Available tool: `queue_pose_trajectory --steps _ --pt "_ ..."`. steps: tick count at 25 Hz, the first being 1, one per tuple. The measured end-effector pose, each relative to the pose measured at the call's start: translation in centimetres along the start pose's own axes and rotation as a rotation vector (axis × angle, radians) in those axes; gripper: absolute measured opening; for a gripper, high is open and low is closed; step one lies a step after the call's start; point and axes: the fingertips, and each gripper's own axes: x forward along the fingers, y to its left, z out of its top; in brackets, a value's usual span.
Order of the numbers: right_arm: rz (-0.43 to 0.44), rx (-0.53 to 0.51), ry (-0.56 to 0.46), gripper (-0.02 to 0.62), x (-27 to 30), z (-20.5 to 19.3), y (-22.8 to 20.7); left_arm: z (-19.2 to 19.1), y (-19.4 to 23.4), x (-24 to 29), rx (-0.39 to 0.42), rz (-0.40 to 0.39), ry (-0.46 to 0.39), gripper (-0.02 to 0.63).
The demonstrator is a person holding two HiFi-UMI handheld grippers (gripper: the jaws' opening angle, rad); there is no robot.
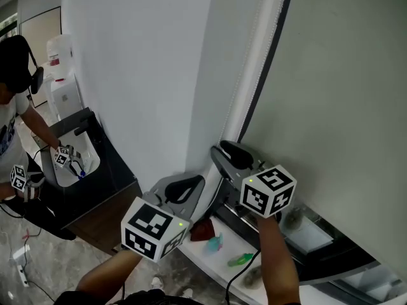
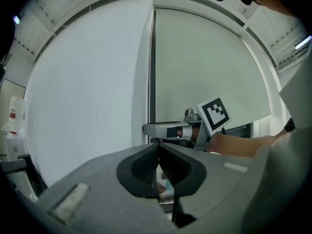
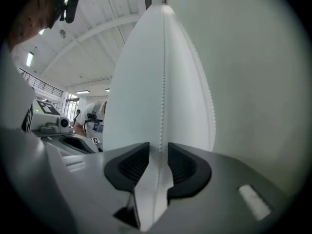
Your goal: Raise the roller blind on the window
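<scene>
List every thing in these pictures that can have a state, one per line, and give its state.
Blind: lowered almost fully.
Chain: hanging beside the blind, not pinched.
Right gripper: open, fingers apart on either side of the chain.
Left gripper: shut, fingers together; no grip on the chain can be made out.

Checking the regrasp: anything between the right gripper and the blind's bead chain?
Nothing visible does. The bead chain hangs straight down between the right gripper's open jaws, and neither jaw presses on it.
</scene>
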Motion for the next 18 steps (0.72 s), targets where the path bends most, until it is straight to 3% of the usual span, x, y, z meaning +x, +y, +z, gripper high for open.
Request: queue_pose_trajectory --steps 8,11,18 --pt "0.091 -0.031 -0.016 0.095 0.3 0.4 0.1 0.5 0.8 -0.4 0.003 -0.021 -0.014 0.005" --pt "0.085 -0.033 -0.017 0.025 0.2 0.2 0.5 0.8 0.5 -0.6 -0.005 -0.036 -0.02 0.005" --pt "0.037 0.0 -0.024 0.023 -1.0 0.4 1.3 2.9 -0.4 -0.3 0.0 -0.071 -0.029 0.005"
